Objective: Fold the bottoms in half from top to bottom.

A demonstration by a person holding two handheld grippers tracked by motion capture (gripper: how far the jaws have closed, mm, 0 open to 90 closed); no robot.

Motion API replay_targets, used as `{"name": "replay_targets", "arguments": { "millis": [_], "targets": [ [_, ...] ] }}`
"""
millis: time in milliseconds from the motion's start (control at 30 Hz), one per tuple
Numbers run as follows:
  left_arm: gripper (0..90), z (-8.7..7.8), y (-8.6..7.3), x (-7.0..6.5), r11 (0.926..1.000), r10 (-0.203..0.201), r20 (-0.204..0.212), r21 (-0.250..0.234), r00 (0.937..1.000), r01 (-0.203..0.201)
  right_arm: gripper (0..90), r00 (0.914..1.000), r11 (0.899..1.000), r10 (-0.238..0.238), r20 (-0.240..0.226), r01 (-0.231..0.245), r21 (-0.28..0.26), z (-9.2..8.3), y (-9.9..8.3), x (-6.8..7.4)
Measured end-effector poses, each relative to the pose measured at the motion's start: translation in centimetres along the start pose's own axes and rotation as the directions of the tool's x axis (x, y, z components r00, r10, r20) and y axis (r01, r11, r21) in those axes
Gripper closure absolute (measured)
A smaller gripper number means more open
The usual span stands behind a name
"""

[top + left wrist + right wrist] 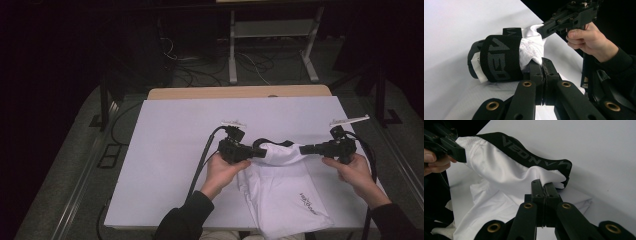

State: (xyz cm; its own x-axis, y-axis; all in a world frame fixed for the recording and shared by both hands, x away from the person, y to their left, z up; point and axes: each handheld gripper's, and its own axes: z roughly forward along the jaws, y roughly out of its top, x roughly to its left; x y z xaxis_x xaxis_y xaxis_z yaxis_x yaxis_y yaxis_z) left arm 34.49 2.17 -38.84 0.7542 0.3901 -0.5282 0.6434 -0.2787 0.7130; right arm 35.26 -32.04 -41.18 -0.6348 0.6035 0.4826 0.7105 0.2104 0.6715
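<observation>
White shorts (285, 192) with a black lettered waistband (274, 143) lie on the white-covered table (165, 150), their waist end lifted. My left gripper (261, 152) is shut on the white fabric just below the waistband (499, 60), its jaws pressed together on the cloth (531, 50). My right gripper (303, 149) is shut on the other side of the waist, pinching white fabric (499, 170) beside the band (531, 157). The fabric stretches between the two grippers. The shorts' legs trail toward the near table edge, showing a small dark logo (308, 202).
The wooden tabletop edge (240, 92) shows at the far side. Beyond it on the dark floor stand a white metal frame (232, 55) and loose cables (200, 70). Each gripper's cable (202, 155) trails toward the person across the table.
</observation>
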Motion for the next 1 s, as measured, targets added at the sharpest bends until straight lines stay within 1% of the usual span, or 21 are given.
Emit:
{"name": "replay_targets", "arguments": {
  "millis": [67, 100, 300, 533, 667, 700, 767, 833, 1000],
  "targets": [
    [87.0, 0.0, -0.1, -0.1, 1.0000, 0.000, 0.004, 0.003, 1.0000, 0.000, 87.7, 1.0000, 1.000, 0.002, -0.003, -0.002, 0.007, 0.0, -0.2, 0.1],
    [87.1, 0.2, -0.5, -0.3, 1.0000, -0.004, 0.019, 0.002, 0.9998, 0.004, 87.7, 1.0000, 1.000, 0.000, -0.004, 0.000, 0.012, 0.0, -0.4, 0.2],
    [87.1, 0.7, -1.5, -0.9, 0.9999, -0.005, 0.053, 0.013, 0.9986, 0.004, 87.7, 0.9999, 1.000, -0.006, -0.013, 0.006, 0.019, -0.2, -1.2, 0.7],
    [87.0, 0.9, -2.5, -1.2, 0.9998, -0.008, 0.070, 0.019, 0.9975, 0.006, 87.7, 0.9997, 0.999, -0.011, -0.021, 0.012, 0.031, -0.4, -2.1, 1.0],
    [87.0, 0.8, -3.3, -1.1, 0.9995, -0.024, 0.088, 0.022, 0.9958, 0.022, 87.7, 0.9995, 0.999, -0.018, -0.028, 0.019, 0.045, -0.4, -2.5, 1.3],
    [87.0, 0.9, -3.5, -1.1, 0.9994, -0.028, 0.094, 0.023, 0.9952, 0.026, 87.7, 0.9995, 0.999, -0.014, -0.030, 0.015, 0.048, -0.4, -2.6, 1.4],
    [87.1, 0.9, -3.6, -1.1, 0.9994, -0.029, 0.096, 0.024, 0.9949, 0.027, 87.7, 0.9994, 0.998, -0.015, -0.031, 0.017, 0.053, -0.4, -2.9, 1.4],
    [87.0, 0.9, -4.3, -1.3, 0.9990, -0.037, 0.108, 0.030, 0.9935, 0.034, 87.7, 0.9992, 0.998, -0.018, -0.037, 0.020, 0.059, -0.4, -3.1, 1.6],
    [87.1, 1.0, -5.0, -1.5, 0.9990, -0.036, 0.119, 0.029, 0.9922, 0.033, 87.7, 0.9990, 0.998, -0.024, -0.037, 0.027, 0.064, -0.6, -3.4, 1.8]
  ]
}}
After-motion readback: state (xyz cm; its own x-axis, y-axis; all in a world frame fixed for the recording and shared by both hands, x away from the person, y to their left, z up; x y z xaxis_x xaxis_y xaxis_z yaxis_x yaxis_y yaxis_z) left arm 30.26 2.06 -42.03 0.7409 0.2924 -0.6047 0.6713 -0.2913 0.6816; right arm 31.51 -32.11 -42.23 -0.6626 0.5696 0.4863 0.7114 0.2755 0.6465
